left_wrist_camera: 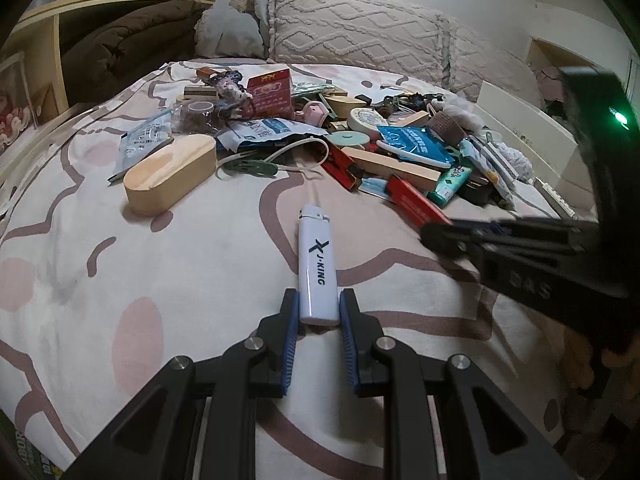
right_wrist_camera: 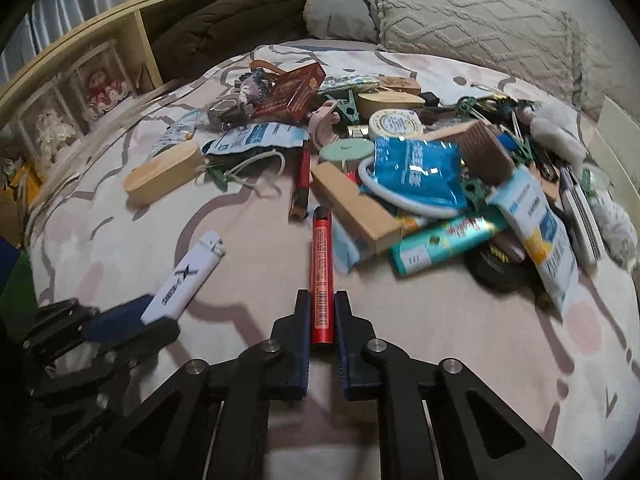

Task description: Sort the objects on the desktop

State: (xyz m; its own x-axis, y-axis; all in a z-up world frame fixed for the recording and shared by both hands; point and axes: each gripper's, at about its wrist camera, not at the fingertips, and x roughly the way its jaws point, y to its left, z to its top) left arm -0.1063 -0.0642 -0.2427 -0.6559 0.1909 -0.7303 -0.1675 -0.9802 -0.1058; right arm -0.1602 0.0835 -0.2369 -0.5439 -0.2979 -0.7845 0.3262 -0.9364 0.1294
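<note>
The patterned bedspread [left_wrist_camera: 120, 280] spreads under me, with a big heap of clutter [right_wrist_camera: 420, 168] piled toward the pillow [left_wrist_camera: 360, 40]. A wooden oval box [left_wrist_camera: 168, 174] lies at the heap's left edge. My left gripper [left_wrist_camera: 319, 312] is clamped on the base of a white lighter [left_wrist_camera: 316, 264], which points toward the heap. My right gripper [right_wrist_camera: 322, 312] pinches a red tube [right_wrist_camera: 322, 276] near its lower end, its tip just beside the pile

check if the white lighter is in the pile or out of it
Out of it. The white lighter is gripped at its base by the left gripper, apart from the pile on the bedspread.
</note>
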